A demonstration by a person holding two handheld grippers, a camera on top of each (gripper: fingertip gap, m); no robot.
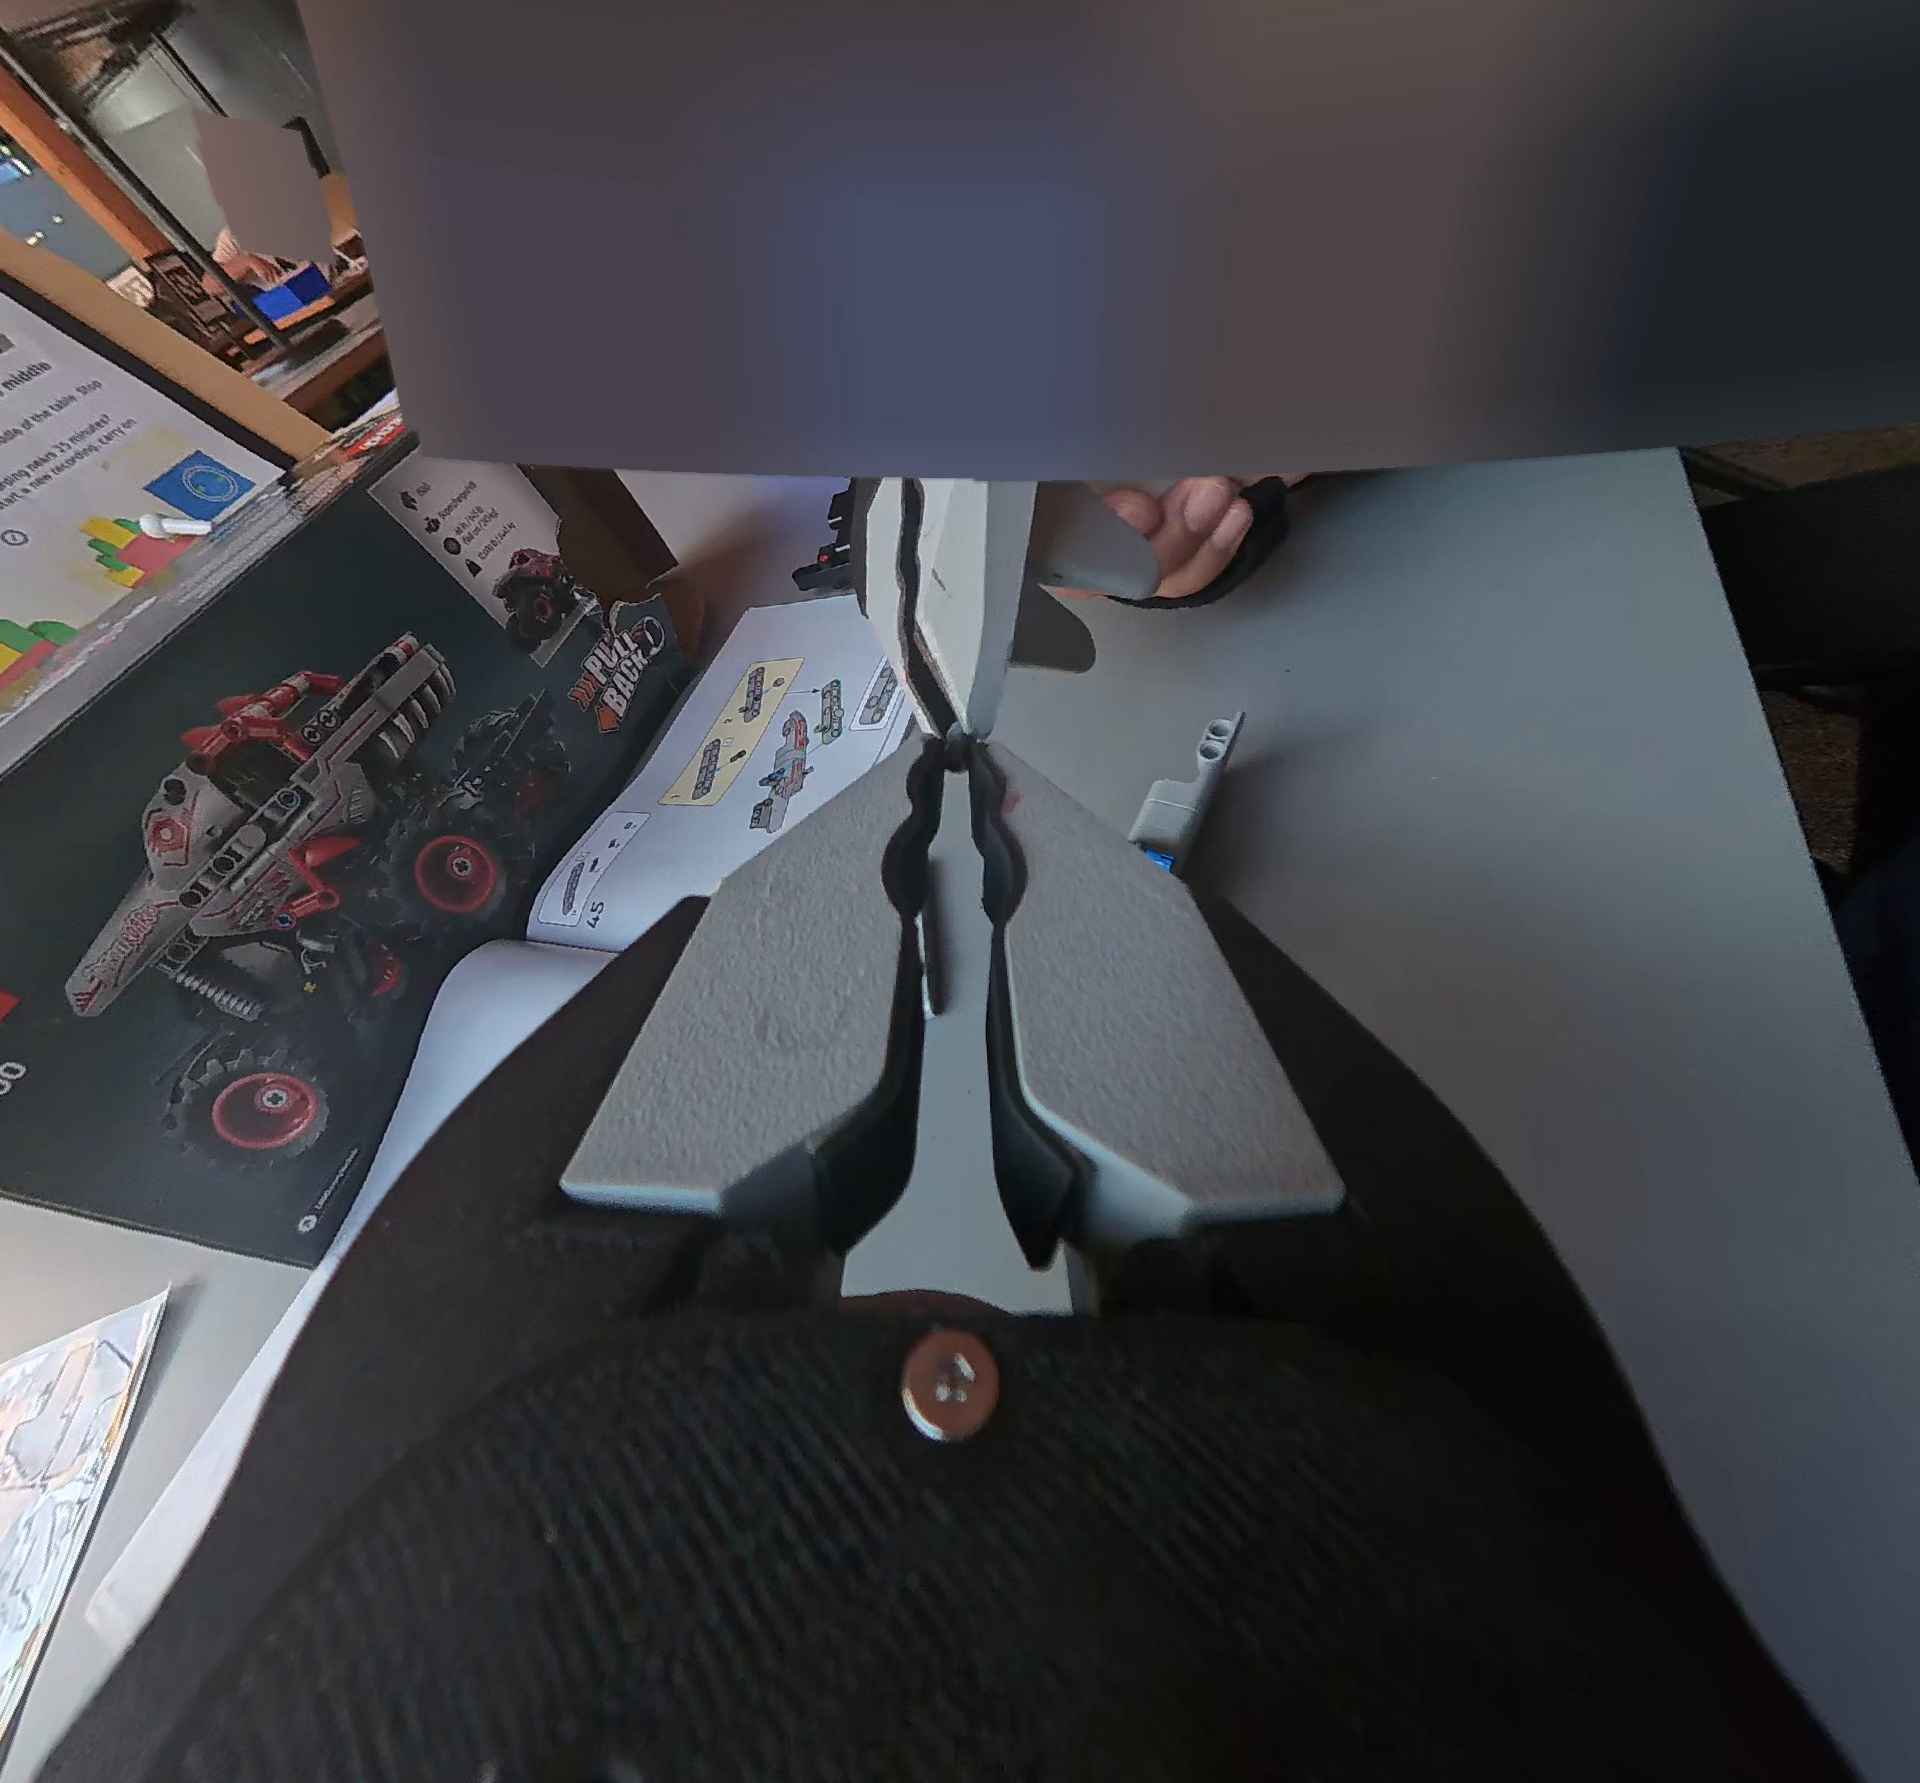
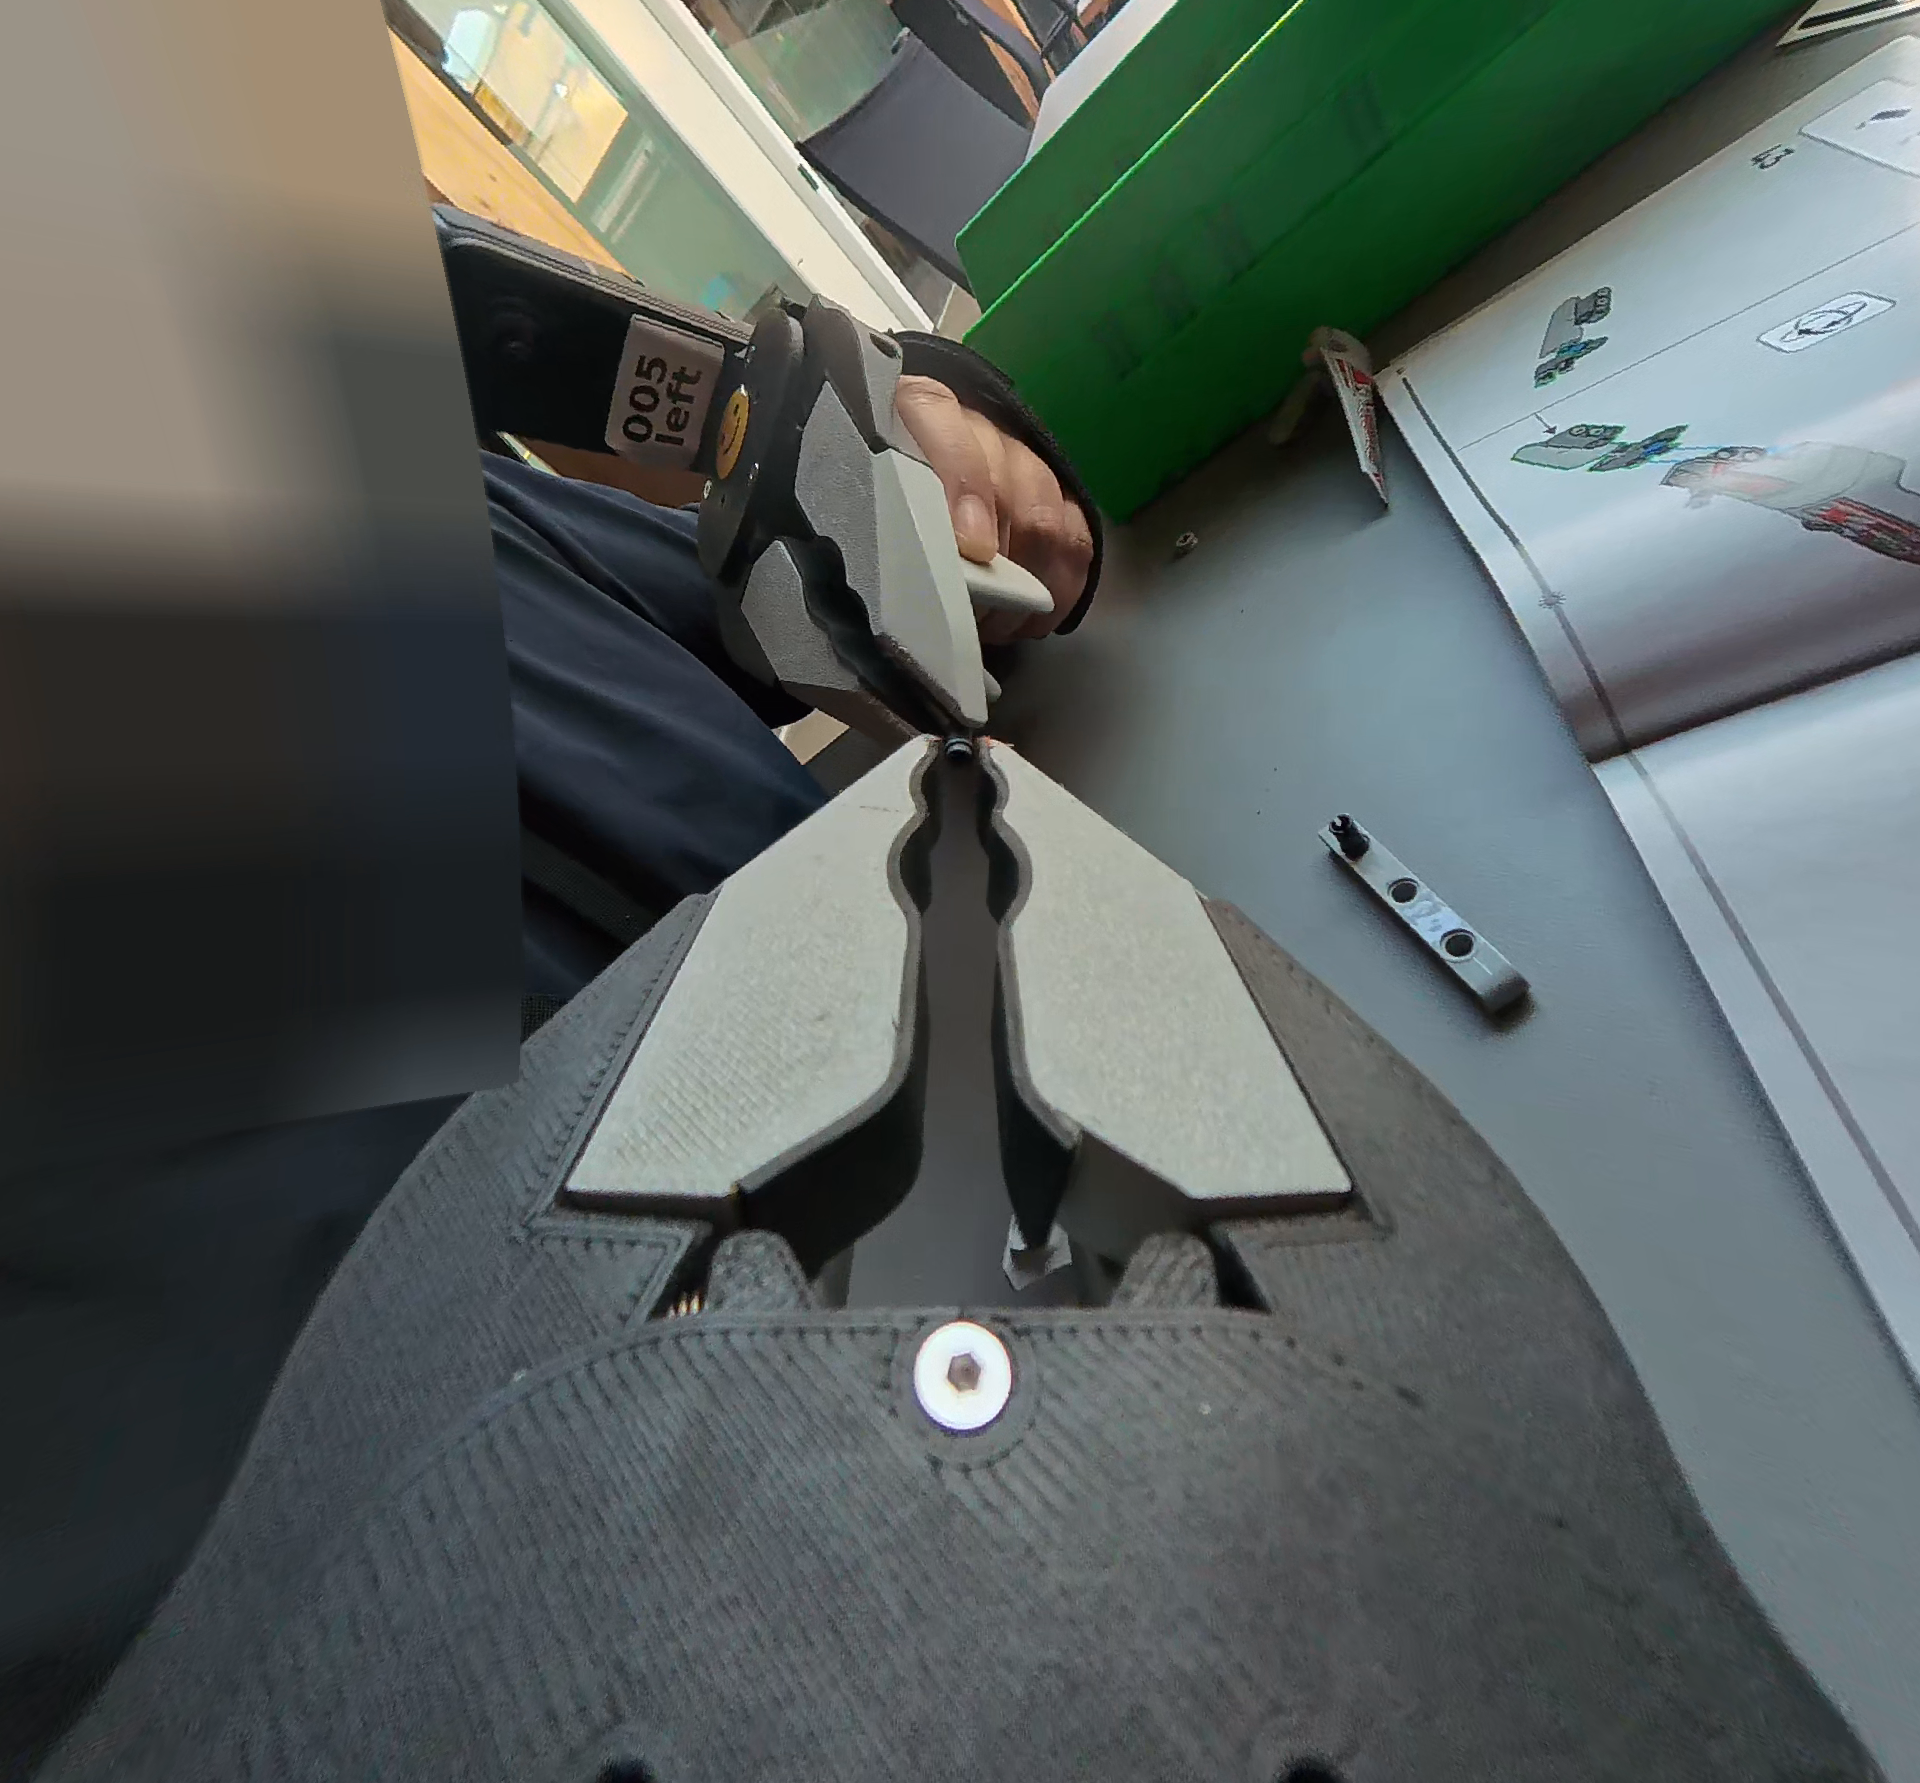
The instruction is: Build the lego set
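Observation:
My two grippers meet tip to tip above the grey table (image 2: 1299, 694). In the right wrist view, my right gripper (image 2: 956, 748) is shut on a small black pin (image 2: 957, 746) at its very tips. My left gripper (image 2: 961, 723) comes down from above, held by a hand, and its closed tips pinch the same pin. In the left wrist view, my left gripper (image 1: 956, 754) is shut, with the right gripper (image 1: 961, 725) touching it from above. A grey beam (image 2: 1423, 912) with a black pin in one end lies on the table to the right.
The open instruction booklet (image 2: 1714, 507) lies at the right and also shows in the left wrist view (image 1: 748, 757). The set's box (image 1: 291, 850) lies at the left. A green box (image 2: 1351, 175) stands behind. A light grey piece (image 1: 1184, 783) and a tiny part (image 2: 1184, 544) lie loose. Left and right tips are no more than a few centimetres apart. The light grey piece (image 1: 1184, 783) is about 8 centimeters from both grippers' fingertips.

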